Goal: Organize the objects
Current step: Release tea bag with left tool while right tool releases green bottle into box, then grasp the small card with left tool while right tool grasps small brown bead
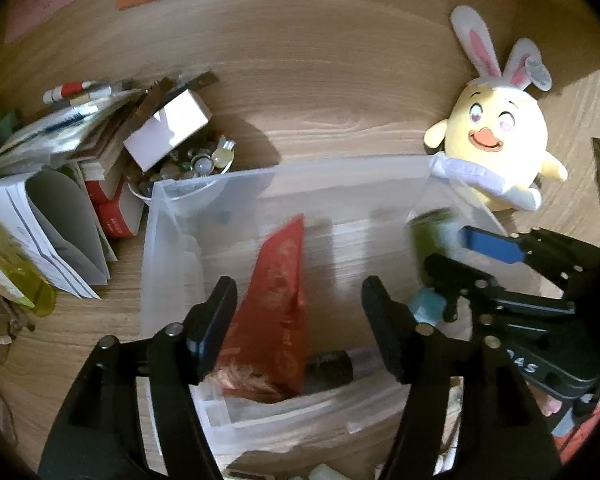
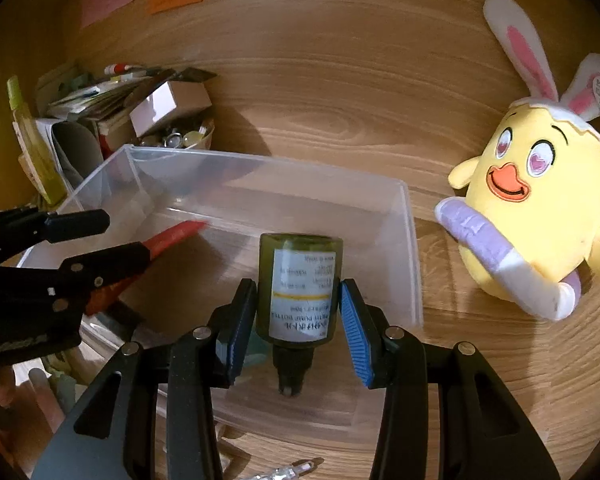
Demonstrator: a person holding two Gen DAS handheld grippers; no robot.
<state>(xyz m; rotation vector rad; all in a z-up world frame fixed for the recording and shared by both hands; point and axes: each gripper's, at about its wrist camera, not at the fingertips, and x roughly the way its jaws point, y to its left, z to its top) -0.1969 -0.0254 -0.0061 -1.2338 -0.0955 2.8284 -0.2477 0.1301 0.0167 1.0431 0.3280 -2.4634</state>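
A clear plastic bin sits on the wooden desk. A red packet and a dark small bottle lie inside it. My left gripper hangs open and empty over the bin; it also shows in the right wrist view. My right gripper holds a dark green bottle with a white label over the bin's right half, cap towards the camera. The blue pads sit at its sides; the right pad shows a thin gap. That bottle is blurred in the left wrist view.
A yellow plush chick with rabbit ears lies right of the bin. Left of it are stacked books and papers, a white box and a bowl of beads. Glasses lie at far left.
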